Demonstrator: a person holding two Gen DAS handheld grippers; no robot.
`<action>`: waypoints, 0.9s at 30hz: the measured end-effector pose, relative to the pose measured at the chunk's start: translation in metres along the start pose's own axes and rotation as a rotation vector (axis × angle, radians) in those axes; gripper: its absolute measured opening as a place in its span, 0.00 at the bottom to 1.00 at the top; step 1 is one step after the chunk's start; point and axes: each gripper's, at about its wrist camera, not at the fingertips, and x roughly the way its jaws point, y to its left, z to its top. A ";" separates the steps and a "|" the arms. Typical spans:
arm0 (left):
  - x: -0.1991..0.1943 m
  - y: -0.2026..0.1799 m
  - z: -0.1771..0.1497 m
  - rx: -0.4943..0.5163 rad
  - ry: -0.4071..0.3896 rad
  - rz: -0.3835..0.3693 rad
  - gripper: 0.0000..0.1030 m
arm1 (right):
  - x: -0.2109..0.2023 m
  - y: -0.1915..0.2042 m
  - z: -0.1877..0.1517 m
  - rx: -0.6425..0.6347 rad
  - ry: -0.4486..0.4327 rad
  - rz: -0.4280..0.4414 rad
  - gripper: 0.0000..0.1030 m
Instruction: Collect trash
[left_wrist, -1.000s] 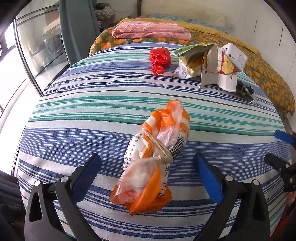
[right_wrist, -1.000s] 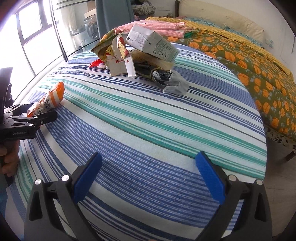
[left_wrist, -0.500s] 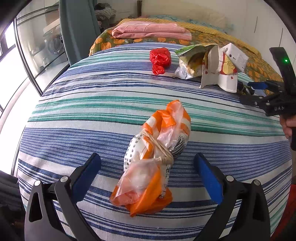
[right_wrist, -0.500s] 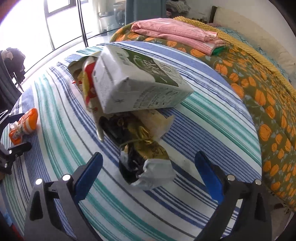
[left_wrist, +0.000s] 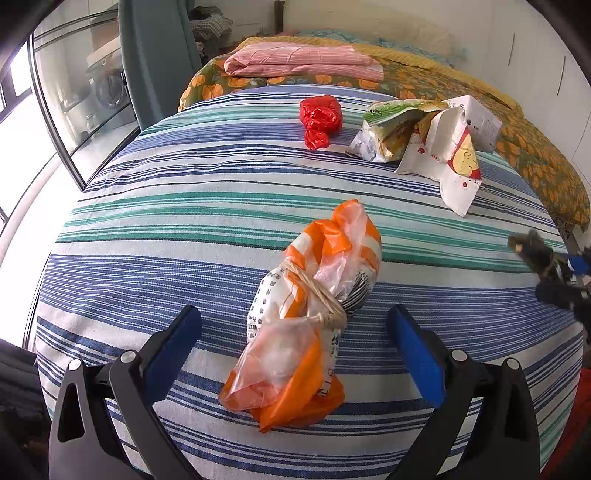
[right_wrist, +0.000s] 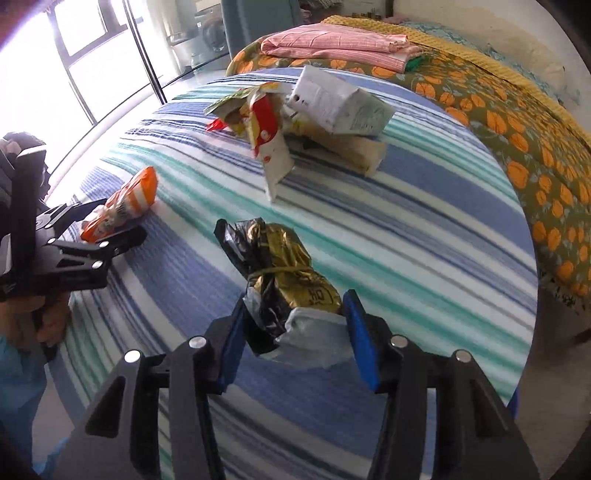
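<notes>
Clamping a black-and-gold tied wrapper bundle (right_wrist: 286, 280) between blue pads (right_wrist: 360, 339), right gripper (right_wrist: 293, 341), jaws just closed inward to a partial width, pads pressing the bundle's grey-white lower end on both sides; bundle raised clear of the striped bed cover (right_wrist: 406, 236), blurred. Seen from the left wrist: same bundle (left_wrist: 532, 251) at the far right edge, right gripper (left_wrist: 565, 280) only partly in frame. Hovering with jaws spread wide and empty, left gripper (left_wrist: 295, 354), blue pads (left_wrist: 173, 347) on either side of, and apart from, an orange-and-clear plastic bag (left_wrist: 314, 317) knotted with pale string, lying on the cover. From the right wrist: left gripper (right_wrist: 110, 225) at the left edge, held by a hand (right_wrist: 40, 317) in a blue sleeve, orange bag (right_wrist: 123, 203) between its fingers. Farther back on the cover: crumpled red plastic (left_wrist: 319, 120); beside it, a heap of torn green-and-white packet (left_wrist: 391, 129), red-and-yellow printed carton (left_wrist: 448, 155) and white milk carton (right_wrist: 340, 103) leaning on the heap. Beyond: orange-flowered bedspread (right_wrist: 517, 122) with folded pink cloth (left_wrist: 303, 64).
</notes>
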 end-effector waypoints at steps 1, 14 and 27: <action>0.000 0.000 0.000 0.000 0.000 0.000 0.96 | -0.002 0.003 -0.005 0.014 0.003 0.014 0.54; -0.022 0.004 0.002 0.101 -0.018 -0.218 0.95 | -0.036 0.015 -0.008 -0.222 0.057 0.044 0.82; -0.014 -0.011 0.016 0.216 0.064 -0.097 0.91 | 0.015 0.029 0.015 -0.219 0.217 0.035 0.57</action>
